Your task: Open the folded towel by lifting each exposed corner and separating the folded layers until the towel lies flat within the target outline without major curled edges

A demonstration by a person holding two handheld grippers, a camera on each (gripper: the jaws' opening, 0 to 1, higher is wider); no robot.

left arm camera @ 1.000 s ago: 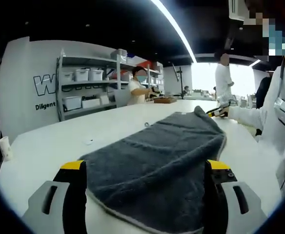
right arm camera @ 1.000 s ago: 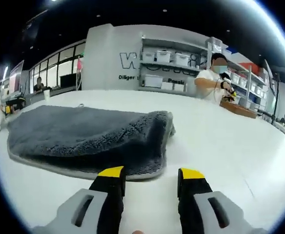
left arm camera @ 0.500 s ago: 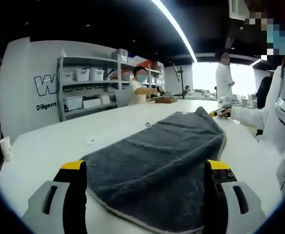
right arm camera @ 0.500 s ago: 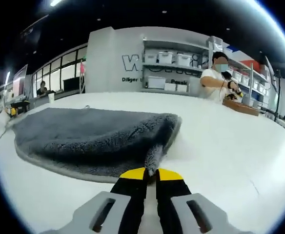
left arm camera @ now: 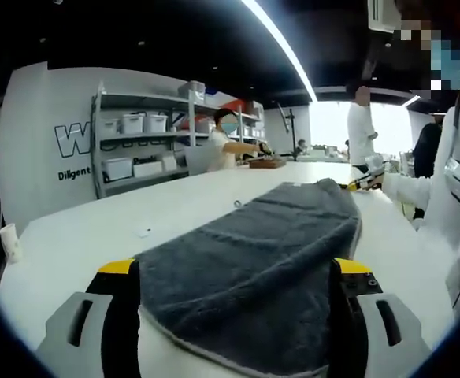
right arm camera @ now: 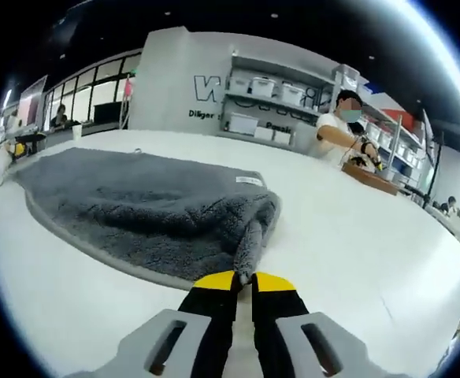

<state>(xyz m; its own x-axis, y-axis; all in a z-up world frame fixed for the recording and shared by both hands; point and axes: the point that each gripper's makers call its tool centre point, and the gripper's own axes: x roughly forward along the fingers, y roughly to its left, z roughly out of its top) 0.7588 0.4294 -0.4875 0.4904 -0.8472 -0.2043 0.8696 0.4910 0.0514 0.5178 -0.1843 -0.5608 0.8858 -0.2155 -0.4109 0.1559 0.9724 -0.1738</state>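
In the right gripper view, the right tongs (right arm camera: 243,277) are pressed together on a corner of the grey towel (right arm camera: 147,197), pinching its upper layer just above the white surface (right arm camera: 348,236). In the left gripper view, the left tongs (left arm camera: 234,276) stand spread wide, the towel's near edge lying between the jaws, ungripped. The towel stretches away across the surface, folded, a small label (right arm camera: 248,181) showing on top. Farther off stand shelves (left arm camera: 135,146) with bins and a person (right arm camera: 342,130) working. Risk: the pinch may catch both layers, dragging the whole towel instead of separating it.
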